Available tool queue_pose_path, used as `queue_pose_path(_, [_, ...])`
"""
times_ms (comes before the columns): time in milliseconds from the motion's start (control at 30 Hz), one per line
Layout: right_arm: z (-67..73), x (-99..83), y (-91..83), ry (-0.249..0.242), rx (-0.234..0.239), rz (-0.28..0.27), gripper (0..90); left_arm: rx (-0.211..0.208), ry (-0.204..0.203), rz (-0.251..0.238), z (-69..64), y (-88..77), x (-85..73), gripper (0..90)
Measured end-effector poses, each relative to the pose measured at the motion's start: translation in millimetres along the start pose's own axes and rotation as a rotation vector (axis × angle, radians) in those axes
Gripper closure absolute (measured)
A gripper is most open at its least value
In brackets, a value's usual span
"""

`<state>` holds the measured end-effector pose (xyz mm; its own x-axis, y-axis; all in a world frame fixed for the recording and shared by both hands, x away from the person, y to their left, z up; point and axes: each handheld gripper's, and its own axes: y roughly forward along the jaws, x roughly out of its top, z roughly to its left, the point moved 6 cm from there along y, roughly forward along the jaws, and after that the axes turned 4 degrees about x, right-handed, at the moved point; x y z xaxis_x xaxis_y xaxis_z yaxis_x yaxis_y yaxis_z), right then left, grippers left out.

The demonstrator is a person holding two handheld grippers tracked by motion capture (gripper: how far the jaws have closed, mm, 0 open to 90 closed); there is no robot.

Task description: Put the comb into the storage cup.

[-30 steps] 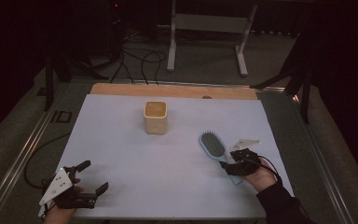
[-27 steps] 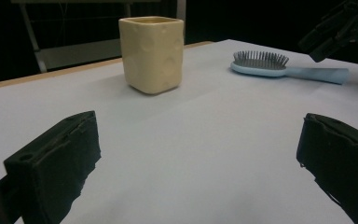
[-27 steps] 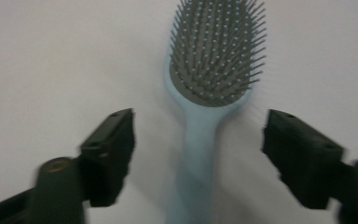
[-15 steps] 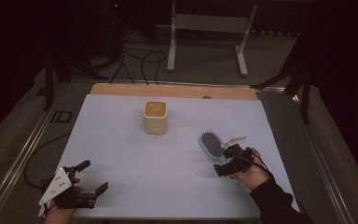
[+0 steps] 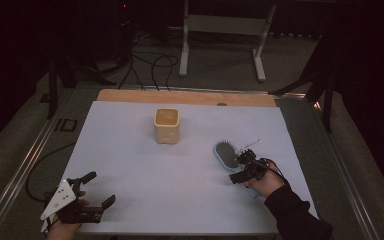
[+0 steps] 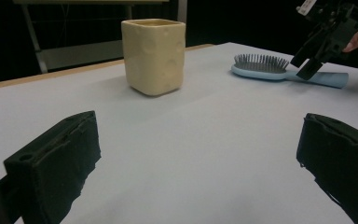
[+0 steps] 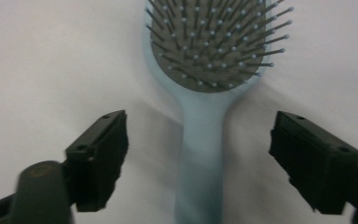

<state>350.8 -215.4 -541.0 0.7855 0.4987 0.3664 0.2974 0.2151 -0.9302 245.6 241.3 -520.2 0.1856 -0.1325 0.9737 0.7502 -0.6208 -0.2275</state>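
the right gripper (image 7: 198,163) hangs over the handle of the light-blue hairbrush (image 7: 205,84), its jaws spread to either side of the handle and clear of it — they have just been closing in a little. the brush lies bristles up on the white table (image 5: 130,150), right of the cream square cup (image 5: 167,125). the left gripper (image 5: 91,190) rests released at the near left corner — nothing between its jaws.

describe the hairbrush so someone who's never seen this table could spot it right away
On the white table, look toward the person's right, past the cream square cup standing near the middle. The hairbrush lies flat there, bristles up, its handle between the open jaws of the right gripper. It is the table's one pale blue thing.
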Motion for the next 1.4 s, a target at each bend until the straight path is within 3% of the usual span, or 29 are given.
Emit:
queue_pose_path(100, [-0.5, 3.0, 2.3, 0.015, -0.013, 0.038, 26.3, -0.002, 0.000, 0.001, -0.3, 0.2, -0.1, 0.0])
queue_pose_path(400, [-3.7, 6.0, 9.5, 0.040, -0.035, 0.075, 41.0, -0.004, -0.004, -0.004, -0.1, 0.0, 0.2, 0.0])
queue_pose_path(667, [-5.6, 8.6, 14.0, 0.085, 0.015, 0.106, 53.4, -0.006, -0.003, -0.003, -0.6, 0.0, 0.1, 0.0])
queue_pose_path(1200, [-2.2, 13.1, 15.3, 0.038, 0.004, 0.171, 70.0, -0.007, -0.001, 0.002, -0.4, 0.0, -0.4, 0.0])
queue_pose_path(1400, [-2.9, 10.9, 14.0, 0.041, 0.013, 0.131, 70.3, -0.006, -0.004, 0.003, 0.3, 0.4, -0.7, 0.0])
